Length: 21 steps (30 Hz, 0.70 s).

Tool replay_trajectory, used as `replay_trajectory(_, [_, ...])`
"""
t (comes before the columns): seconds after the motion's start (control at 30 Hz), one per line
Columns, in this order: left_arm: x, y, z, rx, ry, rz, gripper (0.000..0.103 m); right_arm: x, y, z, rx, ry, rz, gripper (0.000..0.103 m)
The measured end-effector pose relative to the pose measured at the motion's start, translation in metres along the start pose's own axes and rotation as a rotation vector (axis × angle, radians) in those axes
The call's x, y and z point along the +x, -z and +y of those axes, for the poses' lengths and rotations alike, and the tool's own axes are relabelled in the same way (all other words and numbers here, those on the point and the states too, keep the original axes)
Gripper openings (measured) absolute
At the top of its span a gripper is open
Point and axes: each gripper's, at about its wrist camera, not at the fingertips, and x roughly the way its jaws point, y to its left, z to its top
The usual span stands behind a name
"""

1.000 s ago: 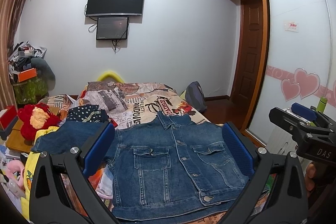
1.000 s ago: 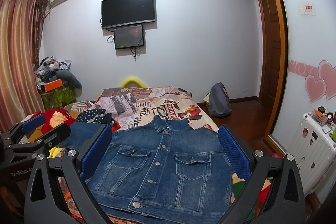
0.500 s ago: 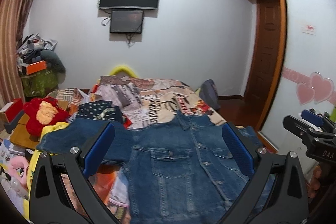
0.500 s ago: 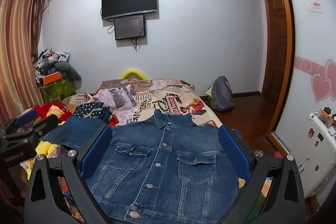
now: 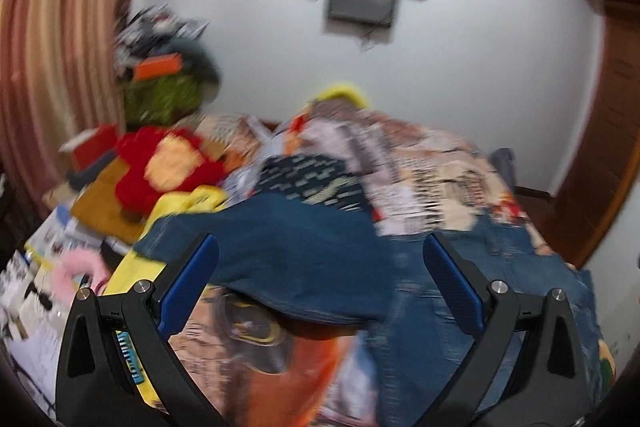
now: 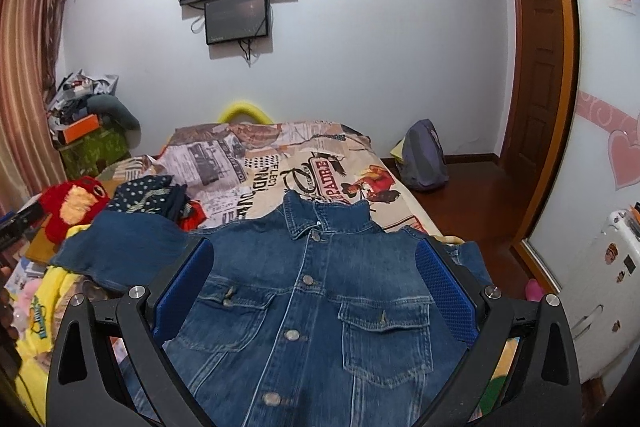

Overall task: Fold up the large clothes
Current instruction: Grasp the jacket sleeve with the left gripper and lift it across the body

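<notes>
A blue denim jacket (image 6: 312,303) lies front-up and buttoned on the bed, collar toward the far wall. Its left sleeve (image 6: 120,247) spreads out to the left. My right gripper (image 6: 314,283) is open and empty, hovering above the jacket's chest. My left gripper (image 5: 320,279) is open and empty, above the left sleeve (image 5: 292,255); the jacket body (image 5: 492,299) lies to its right. The left wrist view is blurred by motion.
The bed has a printed cover (image 6: 280,167). A dark dotted garment (image 6: 148,199) and a red plush toy (image 6: 76,205) lie left of the jacket, with yellow fabric (image 6: 36,311) below them. A backpack (image 6: 424,155) stands on the floor at right. A white suitcase (image 6: 600,287) stands near right.
My left gripper has swung left, from over the jacket's front to over its left sleeve. My right gripper has moved a little closer over the jacket's chest. Both stay open.
</notes>
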Motion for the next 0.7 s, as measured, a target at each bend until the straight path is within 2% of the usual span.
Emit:
replay_trajectory(0.07, [0.021,-0.001,0.024,-0.035,-0.045,0.041,0.103,0.013,-0.002,0.000,-0.013,0.010,0.010,0.100])
replay_trajectory(0.13, [0.048,0.001,0.052,-0.084,-0.060,0.120,0.103,0.025,-0.002,0.000,-0.025,0.026,0.029,0.100])
replay_trajectory(0.37, [0.122,0.026,0.127,-0.281,0.000,0.365,0.103,0.057,0.001,-0.002,-0.014,0.007,0.122,0.100])
replay_trajectory(0.5, [0.148,0.043,0.153,-0.364,0.065,0.436,0.103,0.069,0.005,-0.003,-0.015,0.010,0.165,0.100])
replay_trajectory(0.6, [0.168,0.052,0.171,-0.431,0.094,0.475,0.095,0.079,0.005,-0.004,-0.025,0.024,0.187,0.100])
replay_trajectory(0.7, [0.186,0.060,0.194,-0.541,0.133,0.494,0.086,0.087,0.003,-0.005,-0.027,0.034,0.204,0.100])
